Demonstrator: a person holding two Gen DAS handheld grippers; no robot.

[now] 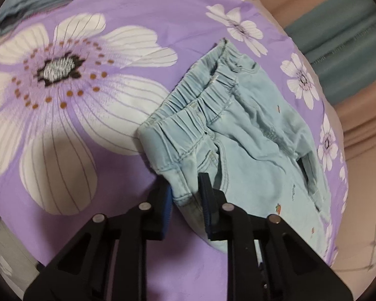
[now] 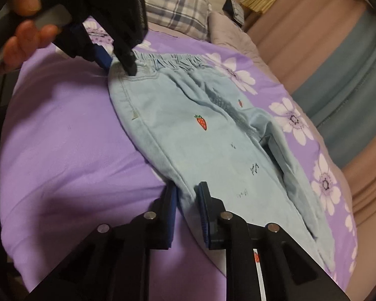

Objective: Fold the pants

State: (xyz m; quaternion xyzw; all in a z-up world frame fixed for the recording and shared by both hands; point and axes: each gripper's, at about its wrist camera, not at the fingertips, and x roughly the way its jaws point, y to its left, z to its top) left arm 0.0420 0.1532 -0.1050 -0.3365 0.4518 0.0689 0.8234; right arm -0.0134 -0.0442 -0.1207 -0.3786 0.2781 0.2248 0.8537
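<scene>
Left claw (image 1: 185, 195) pinches the gathered elastic waistband corner of the pale denim pants (image 1: 250, 138); right claw (image 2: 188, 195), part-closed, straddles the stitched side seam. Strawberry-printed, rumpled, they lie near the purple floral sheet's (image 2: 75, 138) right edge.

Pants (image 2: 188, 135): light blue denim, child-sized, with an elastic gathered waistband (image 1: 200, 100) and small strawberry prints (image 2: 201, 122). Lying flat on the purple floral bedspread (image 2: 62, 138), doubled lengthwise, one leg on the other. Waistband bunched; the lower leg edge shows along the far side.
</scene>
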